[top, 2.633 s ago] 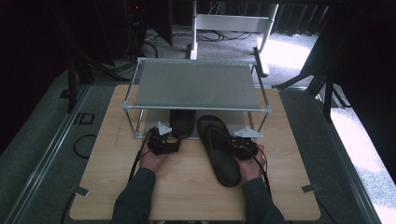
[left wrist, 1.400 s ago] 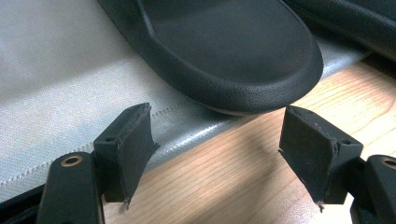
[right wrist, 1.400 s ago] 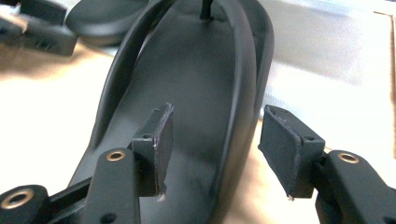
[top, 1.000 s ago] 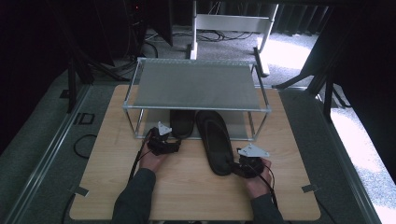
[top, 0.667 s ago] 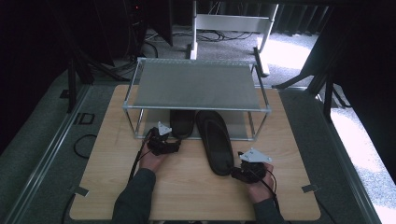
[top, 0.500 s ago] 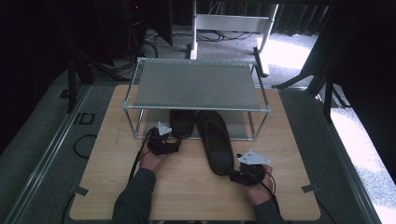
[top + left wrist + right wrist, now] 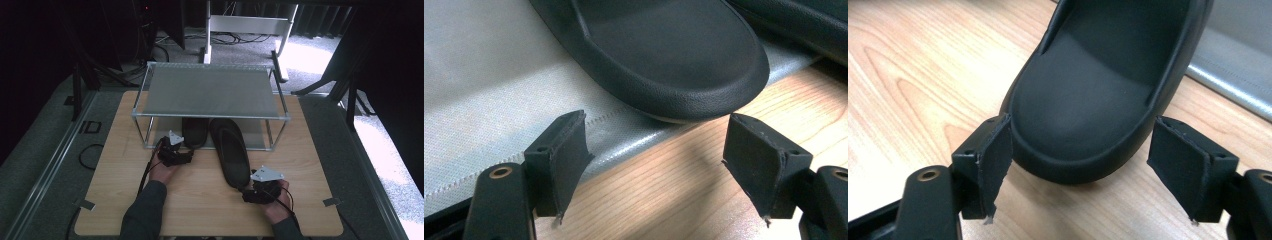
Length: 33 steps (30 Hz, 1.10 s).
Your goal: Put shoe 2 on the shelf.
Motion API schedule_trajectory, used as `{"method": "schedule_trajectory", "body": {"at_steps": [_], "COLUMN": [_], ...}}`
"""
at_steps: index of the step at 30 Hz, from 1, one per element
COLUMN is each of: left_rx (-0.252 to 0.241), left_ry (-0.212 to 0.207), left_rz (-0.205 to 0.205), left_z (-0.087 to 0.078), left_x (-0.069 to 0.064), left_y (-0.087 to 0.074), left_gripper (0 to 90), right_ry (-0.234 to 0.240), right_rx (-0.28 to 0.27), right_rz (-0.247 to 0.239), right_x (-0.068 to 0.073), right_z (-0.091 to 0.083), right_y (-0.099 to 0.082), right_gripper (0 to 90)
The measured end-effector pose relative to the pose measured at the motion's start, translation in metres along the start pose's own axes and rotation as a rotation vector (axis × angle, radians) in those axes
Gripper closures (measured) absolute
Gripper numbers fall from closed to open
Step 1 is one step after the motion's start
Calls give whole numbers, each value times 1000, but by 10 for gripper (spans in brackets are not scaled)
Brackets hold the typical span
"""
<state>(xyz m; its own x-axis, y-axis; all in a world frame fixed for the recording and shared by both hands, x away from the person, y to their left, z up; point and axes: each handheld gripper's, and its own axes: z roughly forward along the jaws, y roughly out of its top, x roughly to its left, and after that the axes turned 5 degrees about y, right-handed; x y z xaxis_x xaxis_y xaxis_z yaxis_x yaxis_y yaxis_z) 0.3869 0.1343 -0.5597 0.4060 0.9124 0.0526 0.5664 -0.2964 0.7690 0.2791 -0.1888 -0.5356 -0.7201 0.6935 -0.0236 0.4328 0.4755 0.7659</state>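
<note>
A light wooden desk (image 7: 200,200) is seen in the lower middle of the high view, carrying a metal-framed rack with a grey mesh top shelf (image 7: 210,90) across the centre of the frame. Beneath the rack, a grey fabric mat (image 7: 484,100) is laid as its lower level.

Two black moulded foam slippers are placed side by side. The longer-showing right slipper (image 7: 230,150) lies just right of centre, its heel reaching out over the bare desk; the left slipper (image 7: 194,131) sits mostly under the shelf, its heel overhanging the mat edge.

The right tongs (image 7: 1075,172) are held apart with the right slipper's heel between the jaws, nothing clamped. The left tongs (image 7: 654,167) are likewise apart, just short of the left slipper's heel.

The slippers are judged light, soft and slightly springy, with a matt, pebbled skin unlikely to slip. A hold across the thick heel rim would probably serve best, since the sidewall could fold under pressure.
</note>
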Motion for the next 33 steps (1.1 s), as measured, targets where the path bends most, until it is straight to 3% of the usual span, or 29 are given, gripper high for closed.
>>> {"method": "schedule_trajectory", "body": {"at_steps": [8,22,33], "left_rx": [-1,-2,-2], "left_ry": [1,1,1], "left_rz": [0,0,-1], "left_z": [0,0,0], "left_x": [0,0,0], "left_y": [0,0,0], "left_gripper": [265,265,265], "right_ry": [8,26,7], "right_rx": [37,66,84], "right_rz": [-26,22,0], "right_x": [5,-1,1], "right_z": [6,14,16], "right_y": [-5,-11,-12], "right_gripper": [236,236,206]}}
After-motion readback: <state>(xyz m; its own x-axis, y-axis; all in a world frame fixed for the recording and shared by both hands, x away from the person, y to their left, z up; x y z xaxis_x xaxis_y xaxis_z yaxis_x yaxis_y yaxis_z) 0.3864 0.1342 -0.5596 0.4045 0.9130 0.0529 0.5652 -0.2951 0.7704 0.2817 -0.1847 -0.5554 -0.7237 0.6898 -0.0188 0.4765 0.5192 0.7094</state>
